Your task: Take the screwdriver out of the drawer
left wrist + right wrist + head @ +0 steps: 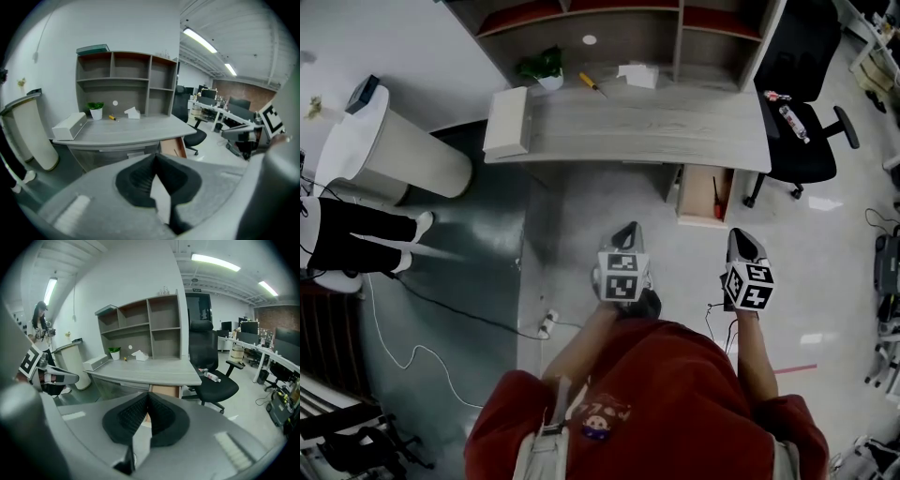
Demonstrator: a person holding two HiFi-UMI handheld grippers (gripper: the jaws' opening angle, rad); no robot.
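Observation:
An open wooden drawer [703, 194] sticks out from under the right end of the grey desk [637, 127]. A red-handled screwdriver [716, 198] lies in it. Both grippers hang over the floor in front of the desk, well short of the drawer. My left gripper [628, 234] is below and to the left of the drawer, and its jaws meet at the tips with nothing between them [155, 155]. My right gripper [742, 246] is just below the drawer, also shut and empty [148, 393]. The drawer front [164, 391] shows just past the right jaws.
A black office chair [802, 103] with a bottle [794, 123] on its seat stands right of the desk. On the desk are a white box [507, 120], a potted plant [546, 66] and a yellow-handled tool [592, 83]. A person [356, 239] stands at the left beside a white cylinder [394, 145].

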